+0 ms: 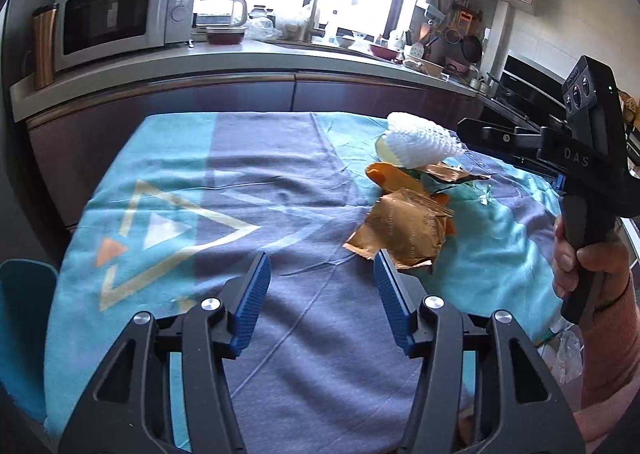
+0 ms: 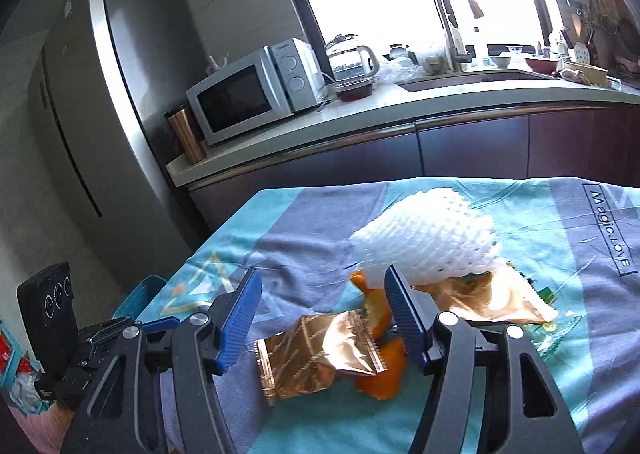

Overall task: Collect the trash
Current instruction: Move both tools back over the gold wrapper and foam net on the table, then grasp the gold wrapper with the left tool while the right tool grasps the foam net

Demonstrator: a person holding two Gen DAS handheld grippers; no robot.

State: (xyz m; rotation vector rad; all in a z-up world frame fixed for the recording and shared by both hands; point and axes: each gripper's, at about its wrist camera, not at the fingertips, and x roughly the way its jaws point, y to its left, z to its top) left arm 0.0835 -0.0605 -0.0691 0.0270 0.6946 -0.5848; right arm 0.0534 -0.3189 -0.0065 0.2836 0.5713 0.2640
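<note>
A small heap of trash lies on the blue and grey tablecloth: a white foam fruit net, a crumpled gold wrapper, a second gold wrapper under the net, and orange peel. My left gripper is open over bare cloth, with the near wrapper just past its right fingertip. My right gripper is open above the near wrapper and peel, and its pads touch nothing. A hand holds it at the right.
A kitchen counter runs behind the table with a microwave, a glass kettle and a sink tap. A steel fridge stands at the left. A teal chair sits at the table's near left corner.
</note>
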